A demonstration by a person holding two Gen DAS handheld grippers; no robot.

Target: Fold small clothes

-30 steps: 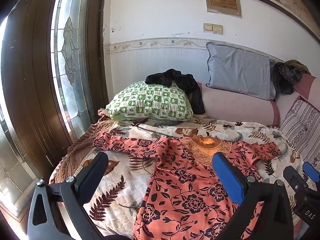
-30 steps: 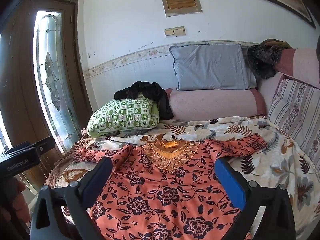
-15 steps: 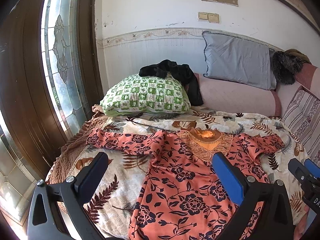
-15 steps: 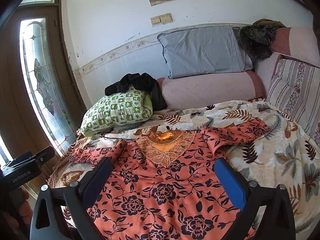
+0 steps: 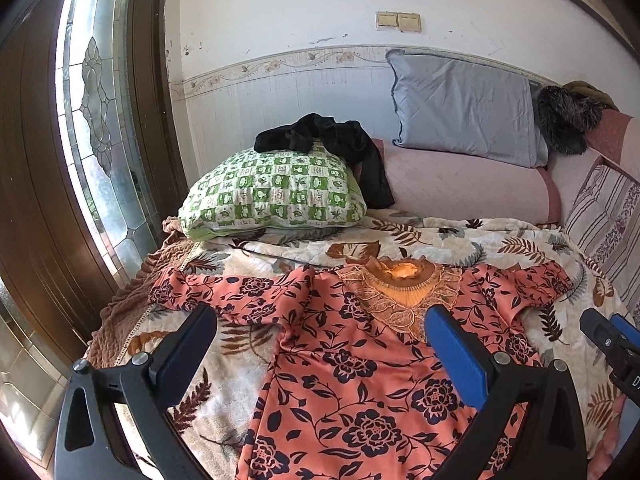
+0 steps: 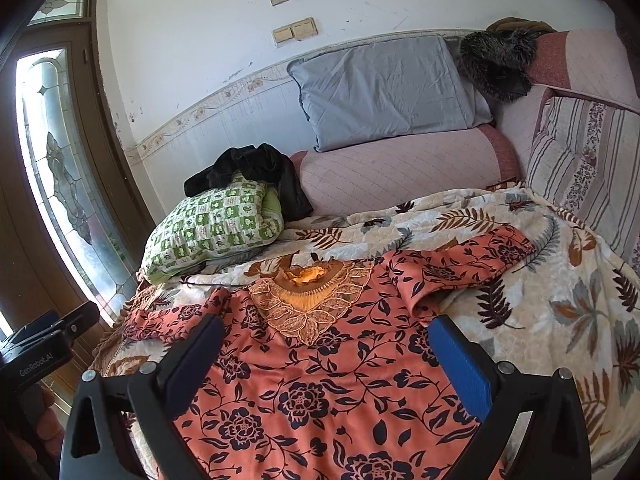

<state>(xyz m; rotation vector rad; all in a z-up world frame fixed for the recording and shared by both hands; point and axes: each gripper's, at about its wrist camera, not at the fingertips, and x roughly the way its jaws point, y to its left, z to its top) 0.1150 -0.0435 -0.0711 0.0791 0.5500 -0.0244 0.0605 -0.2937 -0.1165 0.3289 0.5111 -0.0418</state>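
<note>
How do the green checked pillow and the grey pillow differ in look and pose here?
The green checked pillow has a green-and-white patchwork print; the grey pillow is plain. The green one lies on the leaf-print blanket near the glass door; the grey one leans upright against the wall, on top of the pink bolster. A black garment is draped over the green pillow; nothing covers the grey one. Both sit behind the floral top, untouched.
</note>
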